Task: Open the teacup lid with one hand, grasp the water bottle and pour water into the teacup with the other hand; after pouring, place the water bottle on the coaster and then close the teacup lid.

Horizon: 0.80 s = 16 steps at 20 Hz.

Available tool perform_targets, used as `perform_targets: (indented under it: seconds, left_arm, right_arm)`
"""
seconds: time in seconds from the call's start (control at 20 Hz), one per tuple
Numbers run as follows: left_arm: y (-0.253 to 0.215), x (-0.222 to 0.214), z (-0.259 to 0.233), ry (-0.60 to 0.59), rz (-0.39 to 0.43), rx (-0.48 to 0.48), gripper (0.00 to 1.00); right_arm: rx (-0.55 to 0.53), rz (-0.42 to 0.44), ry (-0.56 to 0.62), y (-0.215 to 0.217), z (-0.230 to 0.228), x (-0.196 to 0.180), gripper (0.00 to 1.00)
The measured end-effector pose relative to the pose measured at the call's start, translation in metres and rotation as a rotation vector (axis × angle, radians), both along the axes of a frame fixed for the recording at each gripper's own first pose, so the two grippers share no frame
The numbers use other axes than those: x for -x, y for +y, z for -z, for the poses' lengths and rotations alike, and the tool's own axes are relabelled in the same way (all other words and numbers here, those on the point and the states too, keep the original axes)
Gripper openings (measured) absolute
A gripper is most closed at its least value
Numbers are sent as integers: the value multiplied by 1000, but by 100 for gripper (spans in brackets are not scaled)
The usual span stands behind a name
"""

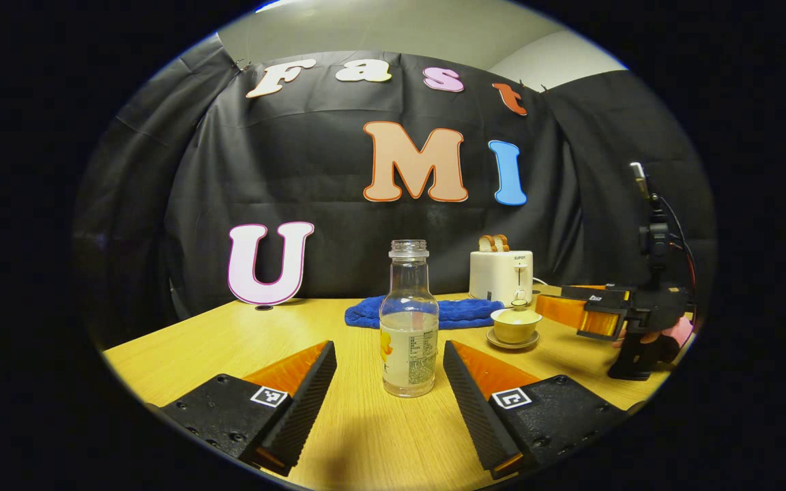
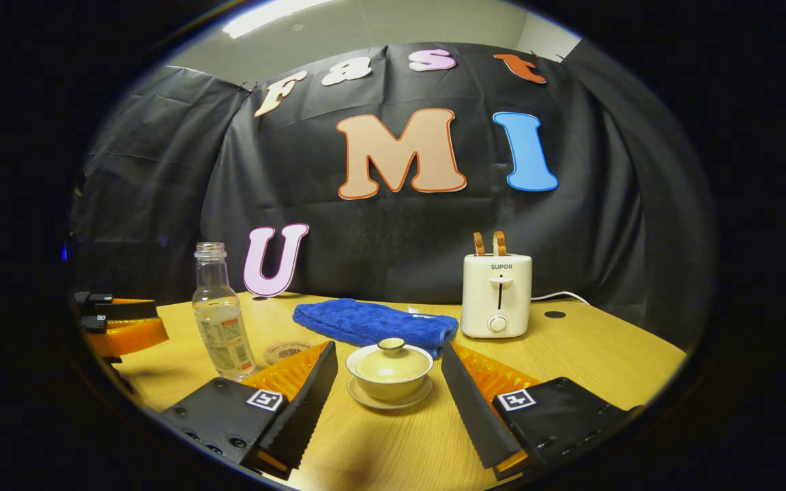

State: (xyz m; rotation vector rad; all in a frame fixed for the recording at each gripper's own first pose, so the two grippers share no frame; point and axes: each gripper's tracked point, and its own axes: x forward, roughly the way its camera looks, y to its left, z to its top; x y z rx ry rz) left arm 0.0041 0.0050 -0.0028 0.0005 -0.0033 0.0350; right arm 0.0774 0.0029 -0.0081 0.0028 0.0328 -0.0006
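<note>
My left gripper (image 1: 389, 372) spread, flanking upright water bottle (image 1: 408, 327), no contact. My right gripper (image 2: 386, 382) spread around lidded teacup (image 2: 389, 368), untouched. Coaster (image 2: 286, 352) beside bottle.

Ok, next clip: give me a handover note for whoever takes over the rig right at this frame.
Left gripper: jaws open either side of the water bottle, not touching.
Right gripper: jaws open either side of the lidded teacup on its saucer, not touching.
Coaster lies behind the bottle, bare.
Done: nothing; lid still on, bottle uncapped and partly full.
Left: lift lid, pour, bottle to coaster, close lid.
</note>
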Motion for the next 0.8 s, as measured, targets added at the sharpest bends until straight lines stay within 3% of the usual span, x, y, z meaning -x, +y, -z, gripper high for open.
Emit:
perform_targets:
  seconds: [0.65,0.8]
  left_arm:
    - [0,0,0,0,2,0,92]
    - [-1,0,-1,-1,11,0,92]
  right_arm:
    - [12,-14,99,4,17,-62,97]
    - [12,-10,126,4,21,-70,88]
